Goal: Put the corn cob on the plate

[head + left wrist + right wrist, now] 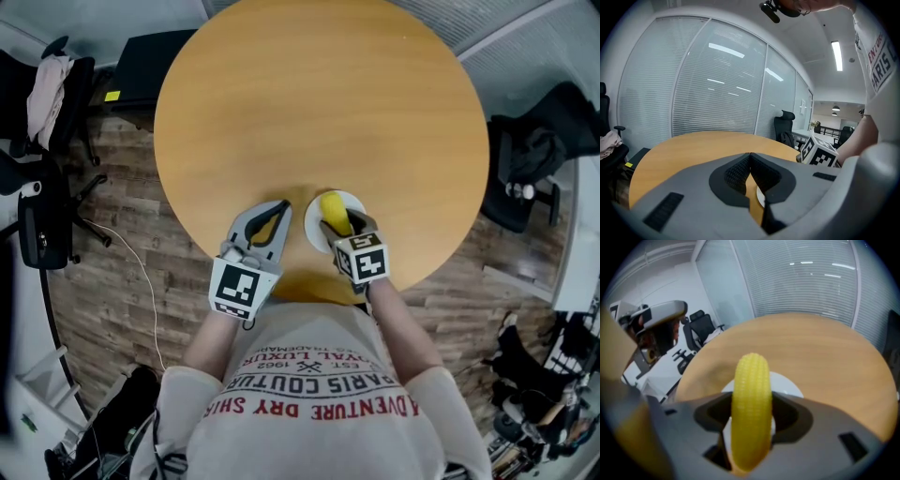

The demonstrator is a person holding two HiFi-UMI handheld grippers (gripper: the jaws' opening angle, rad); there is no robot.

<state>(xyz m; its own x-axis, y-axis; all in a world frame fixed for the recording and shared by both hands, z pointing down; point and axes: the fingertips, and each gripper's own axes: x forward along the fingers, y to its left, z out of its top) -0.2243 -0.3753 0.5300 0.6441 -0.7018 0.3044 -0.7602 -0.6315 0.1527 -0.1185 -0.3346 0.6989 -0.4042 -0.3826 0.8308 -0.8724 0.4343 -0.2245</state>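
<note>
A yellow corn cob [751, 408] stands lengthwise between the jaws of my right gripper [750, 420], which is shut on it. In the head view the corn cob [333, 211] hangs over the small white plate [317, 230] near the table's front edge, with the right gripper [349, 225] just behind it. The plate [790, 385] shows under the cob in the right gripper view. My left gripper [269, 225] rests beside the plate on its left, jaws shut and empty [750, 161]. A sliver of the plate [760, 197] shows through its jaws.
The round wooden table [319, 103] stretches away beyond the plate. Black office chairs [539, 155] stand right and left of it, one with clothes [45, 94] on it. A cable [141, 272] runs over the wooden floor.
</note>
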